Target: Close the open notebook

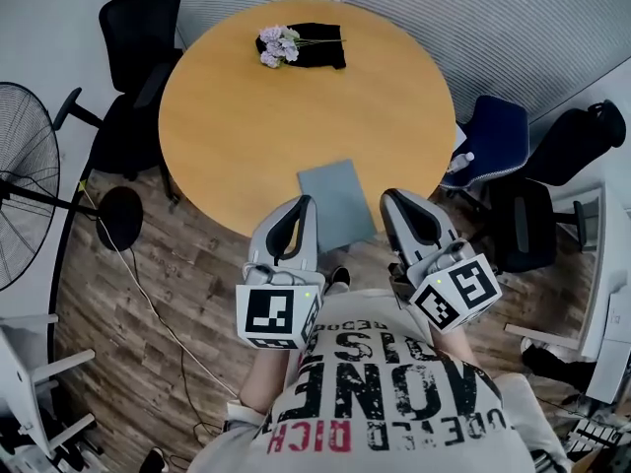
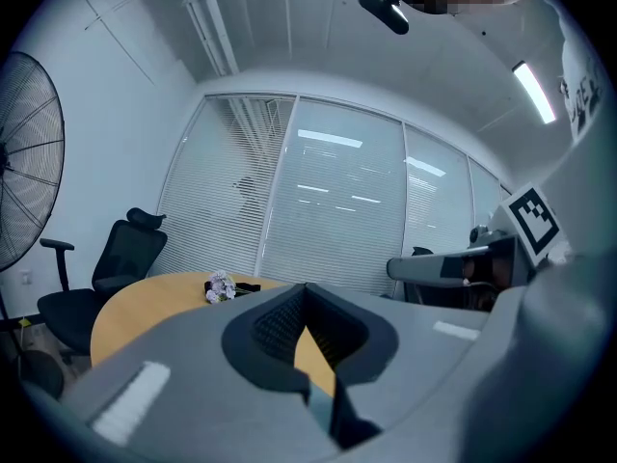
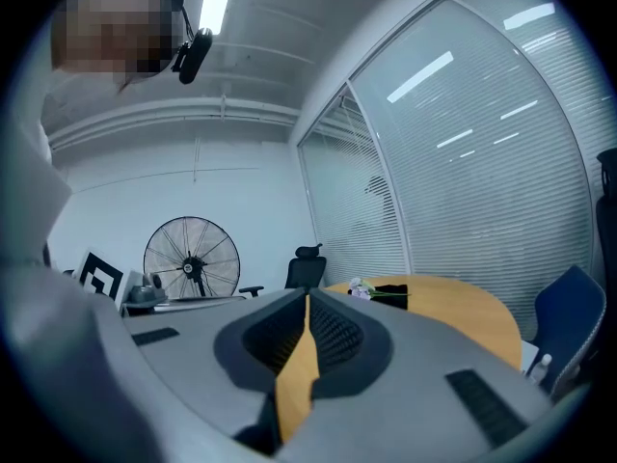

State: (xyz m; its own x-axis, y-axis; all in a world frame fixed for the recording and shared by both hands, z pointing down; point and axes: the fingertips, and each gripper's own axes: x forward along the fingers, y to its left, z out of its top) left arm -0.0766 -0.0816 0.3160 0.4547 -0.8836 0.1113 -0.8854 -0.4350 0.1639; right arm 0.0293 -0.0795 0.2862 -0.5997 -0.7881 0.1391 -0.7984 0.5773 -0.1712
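The flat grey-blue notebook lies shut at the near edge of the round wooden table. The left gripper and the right gripper are on either side of it, both closed and empty.

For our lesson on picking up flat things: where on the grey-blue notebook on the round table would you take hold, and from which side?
Take its near edge, coming level from the person's side. The notebook lies flat on the table, so nothing stands up to pinch from above; its near edge seems to reach the rim, between the left tool and the right tool.
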